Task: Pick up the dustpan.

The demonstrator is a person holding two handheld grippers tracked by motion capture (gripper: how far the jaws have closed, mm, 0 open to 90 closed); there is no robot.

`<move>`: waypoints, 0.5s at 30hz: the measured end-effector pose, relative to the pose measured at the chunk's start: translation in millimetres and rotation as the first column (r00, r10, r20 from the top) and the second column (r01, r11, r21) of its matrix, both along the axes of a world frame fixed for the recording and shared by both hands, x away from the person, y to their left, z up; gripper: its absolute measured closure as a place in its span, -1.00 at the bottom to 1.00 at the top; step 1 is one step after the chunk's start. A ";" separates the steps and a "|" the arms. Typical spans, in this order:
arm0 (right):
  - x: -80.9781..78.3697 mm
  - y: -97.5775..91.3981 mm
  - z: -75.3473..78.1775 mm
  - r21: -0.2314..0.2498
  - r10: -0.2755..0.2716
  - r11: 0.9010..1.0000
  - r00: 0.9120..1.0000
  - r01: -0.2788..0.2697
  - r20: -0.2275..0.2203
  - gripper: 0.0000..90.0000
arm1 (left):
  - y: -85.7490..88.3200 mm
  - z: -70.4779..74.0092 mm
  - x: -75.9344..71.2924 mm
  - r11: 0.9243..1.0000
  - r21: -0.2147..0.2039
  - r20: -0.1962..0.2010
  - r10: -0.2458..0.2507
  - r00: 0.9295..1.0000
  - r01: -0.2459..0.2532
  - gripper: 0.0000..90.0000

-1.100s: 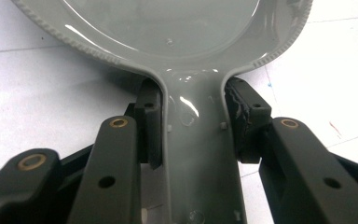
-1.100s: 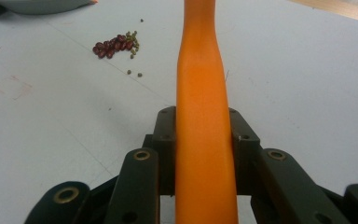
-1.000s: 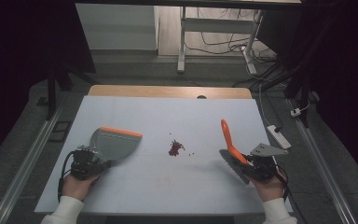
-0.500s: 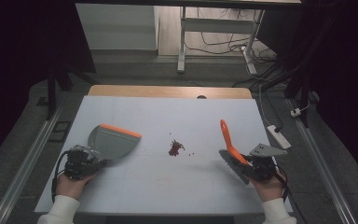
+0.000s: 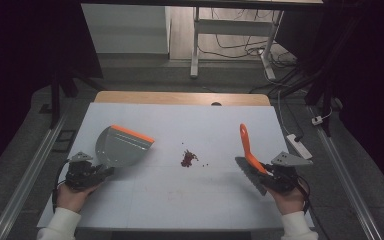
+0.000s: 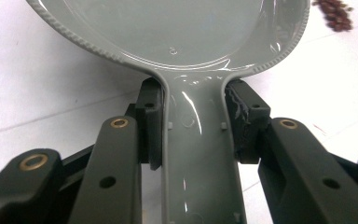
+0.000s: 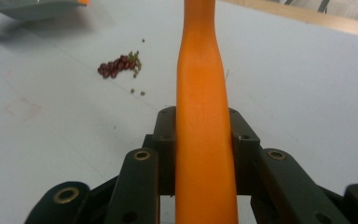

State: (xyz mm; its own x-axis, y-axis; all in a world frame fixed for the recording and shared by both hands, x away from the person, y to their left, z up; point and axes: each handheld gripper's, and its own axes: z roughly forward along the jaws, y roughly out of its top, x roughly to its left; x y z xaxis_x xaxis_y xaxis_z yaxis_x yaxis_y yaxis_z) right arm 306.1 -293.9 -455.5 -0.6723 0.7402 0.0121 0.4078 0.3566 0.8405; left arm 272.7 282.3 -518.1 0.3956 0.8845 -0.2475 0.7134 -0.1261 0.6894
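Observation:
A grey dustpan [image 5: 117,147] with an orange front lip lies on the white table [image 5: 145,200] at the left. My left gripper [image 5: 102,172] is shut on its handle. In the left gripper view the pads [image 6: 151,126] press both sides of the grey handle [image 6: 198,154]. My right gripper [image 5: 267,172] is shut on an orange-handled brush [image 5: 247,145] whose handle points away from me, and the right gripper view shows that handle [image 7: 203,116] clamped between the jaws. A small pile of dark red beans [image 5: 188,158] lies between the two tools, with a few strays beside it.
The wooden table edge [image 5: 180,97] runs along the back. A white power strip [image 5: 297,145] lies by the table's right edge. Behind the table are a metal stand [image 5: 195,45] and cables on the floor. Bare white surface lies around the beans.
My left gripper has shifted a little to the left with the dustpan in it. The right gripper and brush have kept still, and the beans lie where they were.

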 end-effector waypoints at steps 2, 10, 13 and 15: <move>1.2 0.9 2.8 -0.002 0.000 1.000 1.000 0.000 0.009 0.55 | 1.4 0.5 -2.4 1.000 -0.003 0.013 -0.013 1.000 0.013 0.37; 1.0 -2.5 6.9 0.014 -0.017 1.000 1.000 0.017 0.025 0.55 | 3.7 1.7 -1.7 0.999 -0.014 0.042 -0.051 0.998 0.052 0.37; 1.5 -4.5 7.0 0.023 -0.025 0.999 0.999 0.025 0.022 0.55 | 2.3 3.6 -3.1 0.998 -0.012 0.060 -0.067 0.996 0.068 0.37; 1.1 -4.8 7.5 0.023 -0.028 0.999 0.999 0.027 0.025 0.55 | 1.7 5.2 -4.1 0.996 -0.011 0.072 -0.082 0.994 0.084 0.37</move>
State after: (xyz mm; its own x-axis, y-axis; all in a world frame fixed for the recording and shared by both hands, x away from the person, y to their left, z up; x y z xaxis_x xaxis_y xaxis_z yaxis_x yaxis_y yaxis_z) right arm 307.2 -298.6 -447.9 -0.6519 0.7582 0.0121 0.3957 0.3264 0.8584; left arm 268.6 284.0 -512.8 0.4846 0.8444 -0.2283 0.6498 -0.1727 0.7403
